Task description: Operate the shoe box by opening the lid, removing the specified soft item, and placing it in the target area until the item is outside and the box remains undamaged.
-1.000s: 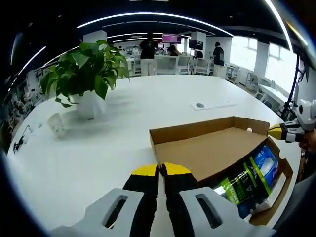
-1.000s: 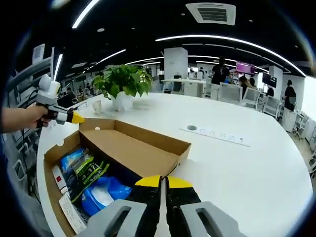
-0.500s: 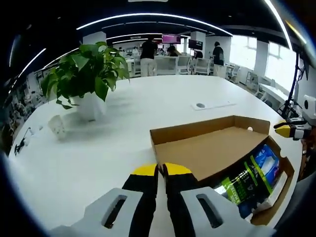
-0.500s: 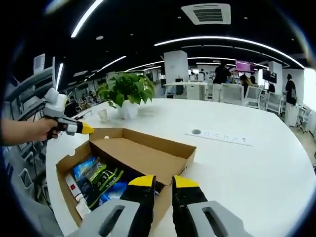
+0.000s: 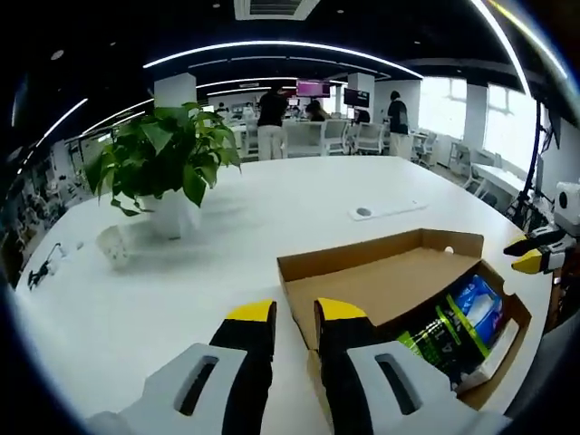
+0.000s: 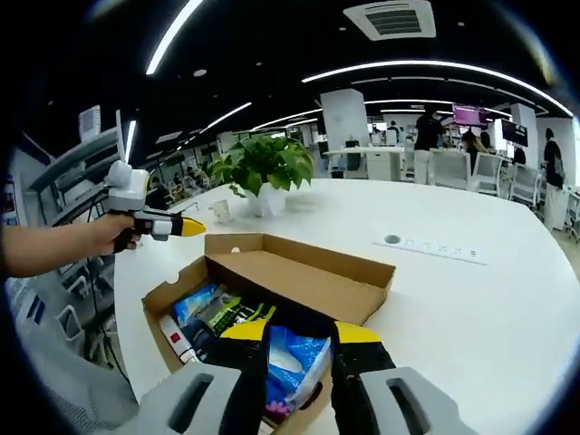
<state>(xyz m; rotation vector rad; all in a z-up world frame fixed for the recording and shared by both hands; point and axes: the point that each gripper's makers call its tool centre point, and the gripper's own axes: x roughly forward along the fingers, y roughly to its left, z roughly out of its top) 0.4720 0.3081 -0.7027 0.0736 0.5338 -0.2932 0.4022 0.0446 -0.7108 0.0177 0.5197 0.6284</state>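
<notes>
- On white round table (image 5: pixel 136 308), left gripper view: shoe box (image 5: pixel 399 290) lying open, brown cardboard lid folded back flat, glossy packets (image 5: pixel 453 322) showing at its right end.
- Along the bottom, left gripper (image 5: pixel 294 313), yellow-tipped black jaws spread with a clear gap, nothing between them, just short of the box's near corner.
- At right edge, right gripper (image 5: pixel 535 254), jaws apart, off the box's far end.
- Further back: leafy green plant (image 5: pixel 163 154) in a white pot, small white object (image 5: pixel 115 245) beside it, flat white strip (image 5: pixel 390 210) with a round dark mark.
- Right gripper view: right gripper (image 6: pixel 299 331) low over the box (image 6: pixel 299 281), jaws parted either side of a crinkly blue soft pack (image 6: pixel 294 358); contact not clear.
- Beside it, green-and-black packet (image 6: pixel 231 313), another blue packet, a white tube (image 6: pixel 174 337) along the box wall.
- Left gripper (image 6: pixel 186 227) at left in a hand (image 6: pixel 109 236), hovering near the box's far corner.
</notes>
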